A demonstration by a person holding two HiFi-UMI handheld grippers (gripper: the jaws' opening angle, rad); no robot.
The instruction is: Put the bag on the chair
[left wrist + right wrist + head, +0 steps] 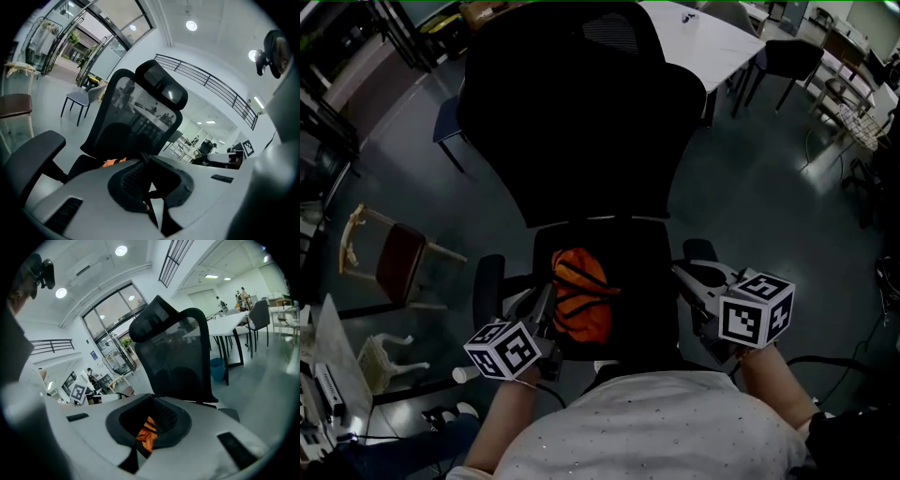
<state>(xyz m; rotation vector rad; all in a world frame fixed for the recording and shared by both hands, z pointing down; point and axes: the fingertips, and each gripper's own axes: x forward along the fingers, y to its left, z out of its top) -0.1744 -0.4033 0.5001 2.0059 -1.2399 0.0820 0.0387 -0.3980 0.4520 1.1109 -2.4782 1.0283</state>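
Bag [581, 295] on chair seat [642, 248] | btwn L tool [547, 313] + R tool [682, 275] | both pinching

— What colour do you read on the bag [581, 295]?
— I see orange, crossed by black lines
— And the chair [581, 122]?
— Black, with a mesh back; the person's shirt [675, 422] is white with fine dots

This is an open-plan office. A black mesh office chair [581, 122] with a headrest stands on a smooth grey floor [750, 187], near a long white table [703, 37] with dark chairs [787, 56] around it. Tall glass doors [110, 310], round ceiling lights [191, 25] and an upper-level railing [206, 82] frame the room, and people [206, 147] sit at distant desks.
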